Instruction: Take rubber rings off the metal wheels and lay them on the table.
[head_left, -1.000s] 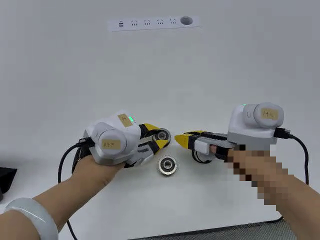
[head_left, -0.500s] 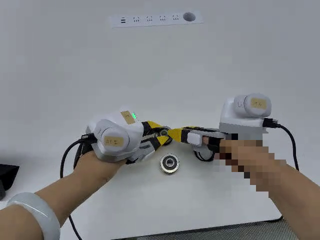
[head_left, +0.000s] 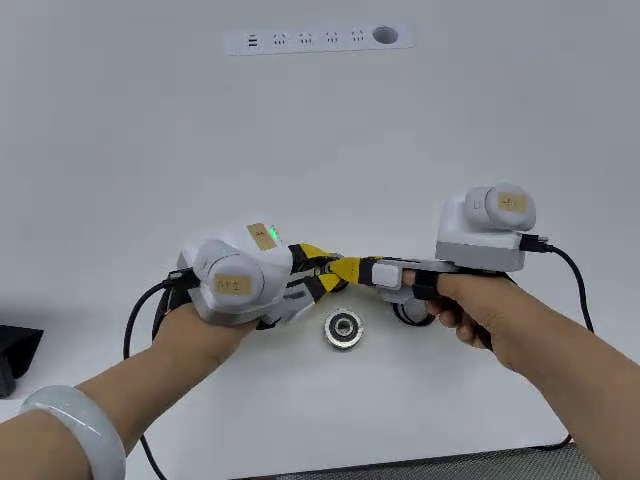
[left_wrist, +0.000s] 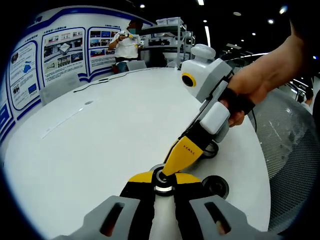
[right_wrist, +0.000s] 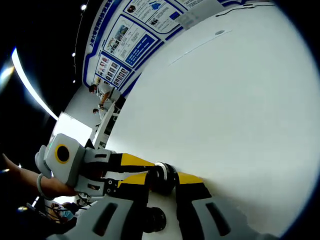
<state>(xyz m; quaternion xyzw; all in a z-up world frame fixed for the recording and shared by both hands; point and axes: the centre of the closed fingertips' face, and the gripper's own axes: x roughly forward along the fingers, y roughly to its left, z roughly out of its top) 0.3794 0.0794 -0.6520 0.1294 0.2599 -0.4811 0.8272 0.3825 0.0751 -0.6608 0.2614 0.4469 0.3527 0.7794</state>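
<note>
My left gripper (head_left: 320, 277) is shut on a small metal wheel (left_wrist: 162, 181) and holds it a little above the white table. The wheel's black rubber ring (right_wrist: 164, 178) sits between the yellow tips of my right gripper (head_left: 346, 268), which comes in from the right and has closed on it. In the left gripper view the right gripper's yellow finger (left_wrist: 184, 151) touches the wheel's top. A second metal wheel (head_left: 343, 329) lies flat on the table just below the two grippers. A loose black rubber ring (head_left: 404, 314) lies on the table under the right gripper.
The white table (head_left: 320, 150) stretches bare behind the grippers. A white power strip (head_left: 318, 38) lies at its far edge. A black object (head_left: 15, 352) sits at the left edge. Black cables (head_left: 135, 320) trail from both grippers toward me.
The right gripper has moved left until its tips meet the wheel held in the left gripper. The left gripper has shifted slightly up and right. The wheel on the table has stayed put.
</note>
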